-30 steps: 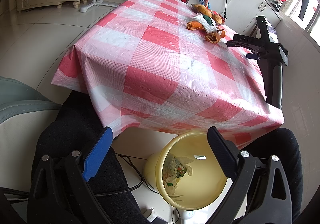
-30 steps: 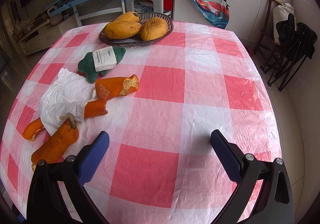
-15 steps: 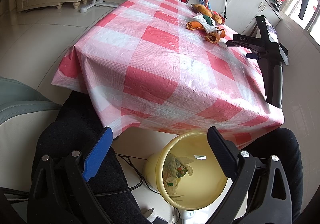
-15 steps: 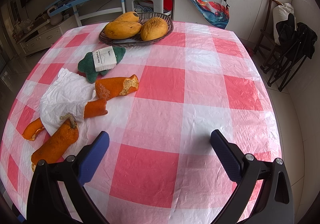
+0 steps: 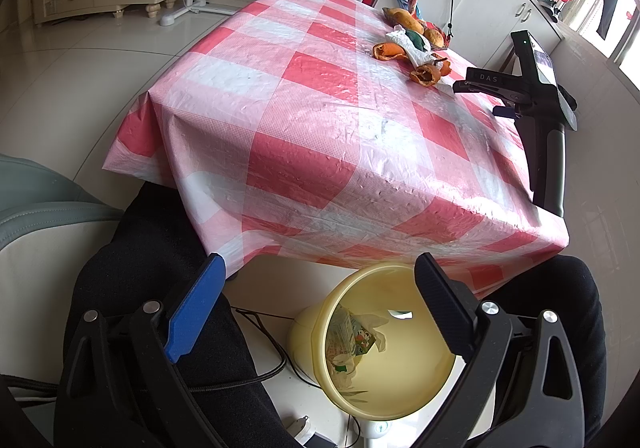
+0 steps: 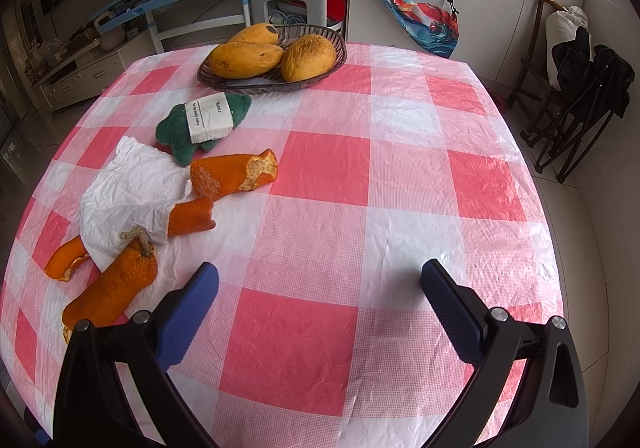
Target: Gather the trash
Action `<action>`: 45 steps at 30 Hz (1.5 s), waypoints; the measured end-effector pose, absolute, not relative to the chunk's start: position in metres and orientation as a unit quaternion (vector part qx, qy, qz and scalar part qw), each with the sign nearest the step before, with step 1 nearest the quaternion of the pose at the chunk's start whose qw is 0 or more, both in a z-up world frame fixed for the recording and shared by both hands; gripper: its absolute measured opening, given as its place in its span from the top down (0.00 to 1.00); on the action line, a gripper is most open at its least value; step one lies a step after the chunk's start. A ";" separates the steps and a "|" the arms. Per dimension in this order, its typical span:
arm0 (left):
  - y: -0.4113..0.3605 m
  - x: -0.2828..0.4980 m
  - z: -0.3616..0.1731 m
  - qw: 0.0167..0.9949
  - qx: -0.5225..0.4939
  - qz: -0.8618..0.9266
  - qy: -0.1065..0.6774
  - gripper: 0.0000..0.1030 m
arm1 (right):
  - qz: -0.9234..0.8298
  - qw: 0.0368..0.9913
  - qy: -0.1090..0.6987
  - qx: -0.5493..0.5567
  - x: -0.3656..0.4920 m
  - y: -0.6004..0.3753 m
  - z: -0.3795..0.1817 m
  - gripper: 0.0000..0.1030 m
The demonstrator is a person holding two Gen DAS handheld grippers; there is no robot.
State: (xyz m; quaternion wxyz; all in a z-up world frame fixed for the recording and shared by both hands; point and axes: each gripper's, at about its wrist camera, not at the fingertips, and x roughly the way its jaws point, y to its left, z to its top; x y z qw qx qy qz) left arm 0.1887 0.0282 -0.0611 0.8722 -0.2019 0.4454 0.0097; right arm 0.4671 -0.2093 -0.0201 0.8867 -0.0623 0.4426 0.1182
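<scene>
Only below the wide left claw [image 5: 316,288], a yellow bin [image 5: 400,388]; right claw [image 6: 318,288] wide.

The right gripper [image 6: 318,284] hangs over the checked tablecloth [image 6: 400,183], jaws spread wide with nothing between them. To its left lie orange peels [image 6: 234,177] tangled with a crumpled white tissue [image 6: 128,187]. Beyond them sits a green cloth toy [image 6: 208,119], then a basket [image 6: 276,77] of mangoes [image 6: 244,59].
</scene>
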 end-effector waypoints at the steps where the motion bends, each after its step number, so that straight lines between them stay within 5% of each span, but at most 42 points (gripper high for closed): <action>1: 0.029 0.188 -0.061 0.872 -0.202 0.010 0.445 0.11 | 0.118 0.887 0.443 -0.062 0.466 -0.210 -0.019 0.06; 45: 0.028 0.189 -0.061 0.872 -0.201 0.011 0.447 0.11 | 0.118 0.887 0.442 -0.062 0.467 -0.209 -0.020 0.06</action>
